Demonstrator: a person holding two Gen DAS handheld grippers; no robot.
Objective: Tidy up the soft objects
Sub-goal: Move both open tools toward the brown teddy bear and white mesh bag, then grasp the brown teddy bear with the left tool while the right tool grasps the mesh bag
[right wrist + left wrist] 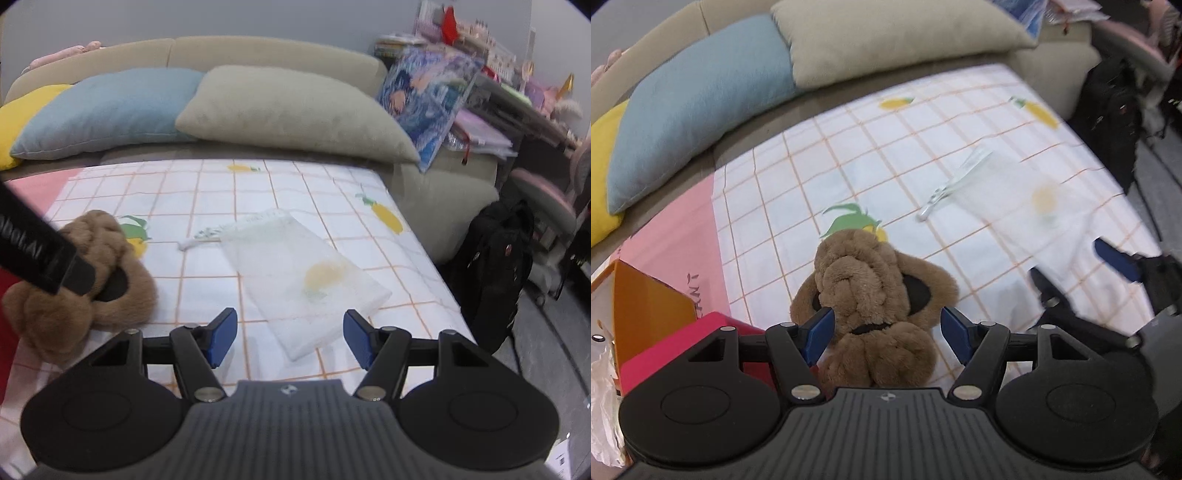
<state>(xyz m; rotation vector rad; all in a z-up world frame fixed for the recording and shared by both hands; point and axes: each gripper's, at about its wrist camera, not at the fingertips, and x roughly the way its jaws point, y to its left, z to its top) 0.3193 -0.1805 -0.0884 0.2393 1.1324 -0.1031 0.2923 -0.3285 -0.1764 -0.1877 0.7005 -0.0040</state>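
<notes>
**A:** Your left tool (pixel 886 334) is hanging right over the brown plush toy (pixel 871 295), jaws spread wide with the toy sitting between the blue pads. The left pad looks like it's brushing the fur, the right one is standing clear, so you're not gripping anything as far as I can tell. That view is also showing an orange and pink box (pixel 653 310) at the left edge, which the other camera isn't catching at all.

**B:** Yeah, and your right wrist view is giving you the white mesh drawstring bag (pixel 303 280) properly. In the left view it's just a blurry pale patch. Your right tool (pixel 290 338) is hovering above the near end of that bag, jaws parted about as wide, nothing between them.

**A:** Where's the toy lying for you?

**B:** Left side of the checked sheet (pixel 280 184) with the lemon print, well apart from the bag. The left tool is crossing over it, so part is hidden.

**A:** In my view the toy's long axis is running away from the camera, along the tool's pointing line. The bag is lying on a diagonal, cord end pointing up-left toward the blue pillow (pixel 107 110).
</notes>
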